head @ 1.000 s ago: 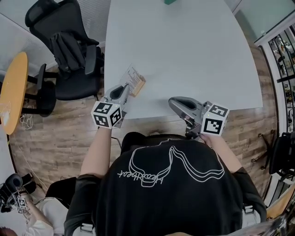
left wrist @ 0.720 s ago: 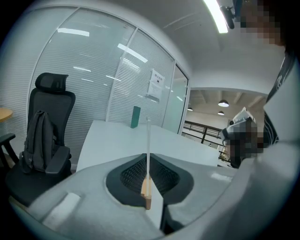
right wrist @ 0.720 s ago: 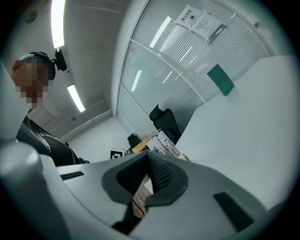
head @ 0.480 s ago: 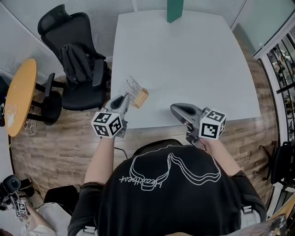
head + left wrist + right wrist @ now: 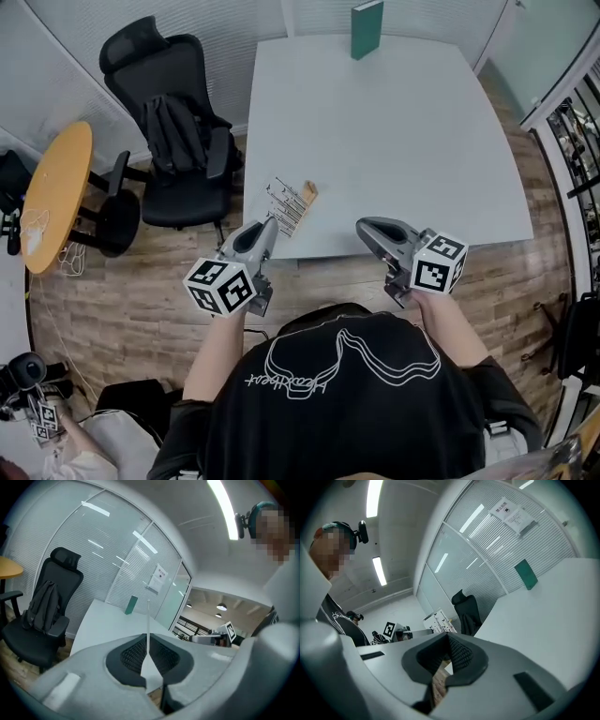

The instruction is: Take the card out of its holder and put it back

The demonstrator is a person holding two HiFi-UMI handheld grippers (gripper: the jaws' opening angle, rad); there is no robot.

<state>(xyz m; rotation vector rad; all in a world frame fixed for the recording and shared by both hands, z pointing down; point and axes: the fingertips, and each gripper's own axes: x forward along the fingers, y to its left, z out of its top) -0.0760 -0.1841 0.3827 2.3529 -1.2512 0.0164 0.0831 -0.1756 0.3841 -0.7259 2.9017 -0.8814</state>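
Note:
My left gripper [image 5: 270, 225] is shut on a thin clear card holder [image 5: 289, 204] with a printed card in it and a tan end [image 5: 308, 192]. It holds the holder in the air over the near left edge of the white table [image 5: 394, 141]. In the left gripper view the holder [image 5: 148, 620] stands edge-on, upright between the closed pads. My right gripper [image 5: 364, 227] hovers at the table's near edge, to the right of the holder, shut with nothing in it. The right gripper view shows the printed card [image 5: 438, 619] beyond its own closed jaws.
A green book [image 5: 367, 29] stands upright at the table's far edge. A black office chair [image 5: 173, 131] with a dark bag on it stands left of the table, and a round yellow table [image 5: 56, 192] further left. Wooden floor lies under both grippers.
The left gripper has lifted the card holder off the table's edge and drawn it back toward the person. The right gripper has risen slightly, still shut.

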